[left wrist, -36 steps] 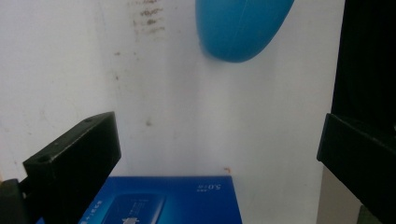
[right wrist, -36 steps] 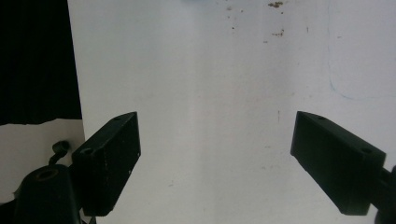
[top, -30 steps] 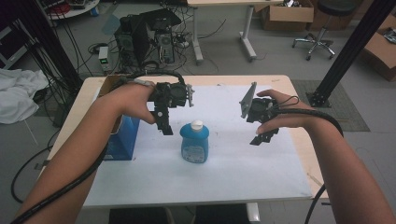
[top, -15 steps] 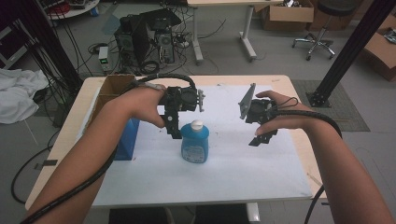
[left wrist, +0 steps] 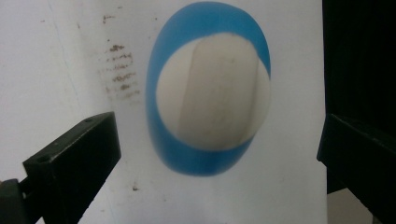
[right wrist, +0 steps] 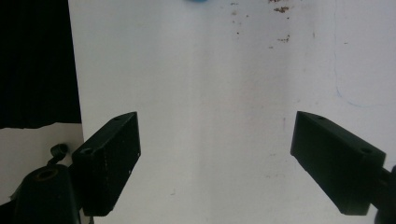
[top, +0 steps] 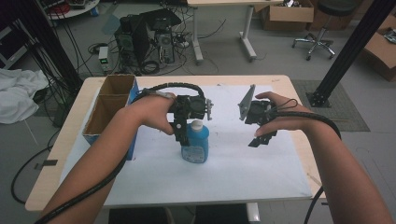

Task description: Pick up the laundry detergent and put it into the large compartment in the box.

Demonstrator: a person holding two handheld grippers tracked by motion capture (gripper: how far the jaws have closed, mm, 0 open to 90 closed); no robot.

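A: From the high view, what has changed?

B: The left gripper (top: 183, 135) has slid over to the blue bottle (top: 196, 145) and now hangs right above its white cap (top: 197, 125). A second ago it was off to the left, near the cardboard box (top: 108, 103). The bottle stays in the same spot, standing up on the white sheet (top: 243, 172) in the middle of the table (top: 56, 163).

A: And the other one?

B: The right gripper (top: 261, 139) has hardly moved. It sits well to the right of the bottle.

A: What about the left gripper view?

B: It looks straight down on the white cap (left wrist: 213, 93), with blue bottle (left wrist: 205, 161) all around it. The two black jaws are wide apart, one on each side, and touch nothing.

A: And the right gripper view?

B: Its jaws are wide apart too, over the bare white sheet (right wrist: 210, 93). A tiny bit of blue bottle (right wrist: 195, 1) peeks in at the top.

A: Any words to read?

B: None that I can make out. The bottle is too blurry.
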